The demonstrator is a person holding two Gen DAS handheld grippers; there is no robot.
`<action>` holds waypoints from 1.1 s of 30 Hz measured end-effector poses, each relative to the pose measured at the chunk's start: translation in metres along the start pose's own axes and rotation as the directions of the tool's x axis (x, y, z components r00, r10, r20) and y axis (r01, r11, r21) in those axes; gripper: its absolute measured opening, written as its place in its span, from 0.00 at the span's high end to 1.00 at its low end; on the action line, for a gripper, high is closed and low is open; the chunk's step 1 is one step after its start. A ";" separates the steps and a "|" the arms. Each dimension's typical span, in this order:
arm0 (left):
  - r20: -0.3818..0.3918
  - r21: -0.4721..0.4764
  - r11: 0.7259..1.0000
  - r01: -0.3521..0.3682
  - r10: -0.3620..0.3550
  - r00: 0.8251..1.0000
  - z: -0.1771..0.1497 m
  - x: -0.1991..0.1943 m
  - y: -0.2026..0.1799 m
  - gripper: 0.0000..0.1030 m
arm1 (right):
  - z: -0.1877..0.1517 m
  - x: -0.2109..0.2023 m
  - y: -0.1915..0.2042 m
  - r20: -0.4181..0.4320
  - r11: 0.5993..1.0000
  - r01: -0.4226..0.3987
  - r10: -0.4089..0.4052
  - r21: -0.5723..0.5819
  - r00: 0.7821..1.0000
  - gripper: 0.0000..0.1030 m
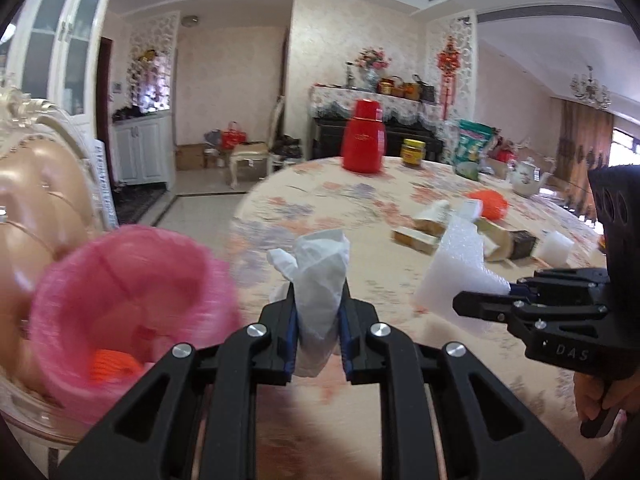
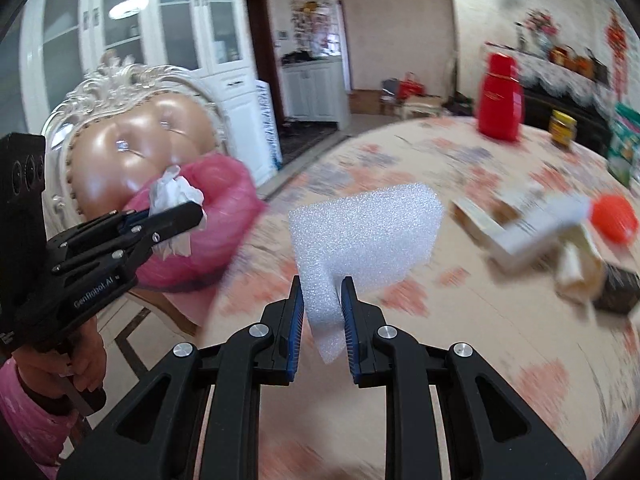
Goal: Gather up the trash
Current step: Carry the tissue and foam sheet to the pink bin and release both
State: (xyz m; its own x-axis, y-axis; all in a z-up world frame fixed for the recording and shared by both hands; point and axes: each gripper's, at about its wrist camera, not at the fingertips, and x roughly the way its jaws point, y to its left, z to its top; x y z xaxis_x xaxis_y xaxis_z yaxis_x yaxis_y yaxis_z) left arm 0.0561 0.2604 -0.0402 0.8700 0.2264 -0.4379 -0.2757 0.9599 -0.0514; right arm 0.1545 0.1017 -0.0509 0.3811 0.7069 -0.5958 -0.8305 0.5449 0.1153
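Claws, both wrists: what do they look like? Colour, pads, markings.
Both are matte black linkage arms with silver pivot screws and ribbed blue pads on the fingers. The left claw reads "GenRobot.AI" in white on its side; the right claw reads "DAS". Each has a black block with round holes behind it. No cables visible.

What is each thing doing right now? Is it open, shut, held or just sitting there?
Left gripper: shut on the crumpled white tissue.
Right gripper: shut on the white foam piece.
Pink plastic trash bag: open, orange scrap inside.
Red thermos jug: upright, lid on.
Yellow-lidded jar: upright, closed.
Orange net scrap: lying on the table.
Cardboard boxes: lying on the table.
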 end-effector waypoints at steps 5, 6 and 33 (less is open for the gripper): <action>0.002 -0.034 0.996 -0.087 0.087 0.996 0.001 -0.013 0.048 0.84 | 0.029 0.027 0.038 0.019 0.995 -0.081 0.082 -0.066 0.996 0.81; 0.003 -0.039 0.994 -0.104 0.104 0.995 0.002 -0.016 0.056 0.84 | 0.034 0.031 0.045 0.021 0.992 -0.098 0.100 -0.080 0.995 0.81; -0.046 -0.114 0.939 -0.324 0.321 0.946 0.005 -0.006 0.187 0.24 | 0.068 0.131 0.102 -0.046 0.942 -0.296 0.292 -0.161 0.955 0.39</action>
State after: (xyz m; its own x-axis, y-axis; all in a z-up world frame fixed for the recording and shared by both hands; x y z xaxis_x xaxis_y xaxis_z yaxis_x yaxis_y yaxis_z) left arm 0.0018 0.4394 -0.0426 0.7160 0.5143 -0.4720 -0.5872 0.8094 -0.0088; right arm 0.1471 0.2809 -0.0630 0.1027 0.8139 -0.5719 -0.9601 0.2315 0.1571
